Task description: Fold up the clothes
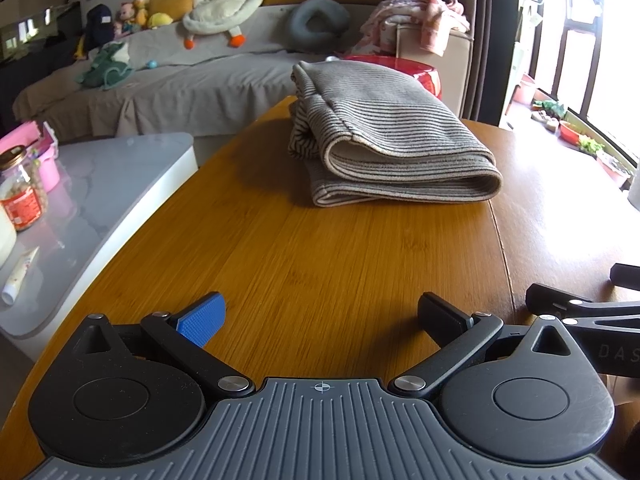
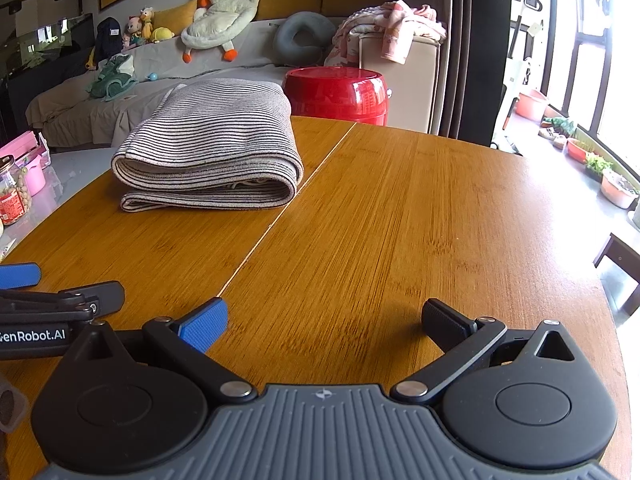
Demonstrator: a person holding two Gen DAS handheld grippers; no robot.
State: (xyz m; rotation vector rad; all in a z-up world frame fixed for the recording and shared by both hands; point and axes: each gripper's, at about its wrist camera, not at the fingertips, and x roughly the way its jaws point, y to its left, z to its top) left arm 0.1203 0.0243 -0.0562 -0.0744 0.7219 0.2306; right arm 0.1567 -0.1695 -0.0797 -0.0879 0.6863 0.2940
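A striped beige-and-dark garment (image 1: 384, 136) lies folded in a thick stack on the wooden table (image 1: 320, 264), towards its far side. The right wrist view shows the same folded garment (image 2: 212, 148) left of the table's seam. My left gripper (image 1: 320, 320) hovers low over the near part of the table, open, with nothing between its blue and black fingers. My right gripper (image 2: 324, 322) is beside it to the right, also open and empty. Both stand well short of the garment. The left gripper's fingers (image 2: 20, 274) show at the left edge of the right wrist view.
A grey side table (image 1: 100, 208) to the left carries a jar (image 1: 22, 192), a tube and pink items. Behind the table are a red drum stool (image 2: 338, 94), a sofa with plush toys (image 1: 224, 0) and a box draped with pink cloth (image 2: 394, 32). Plant pots line the window on the right.
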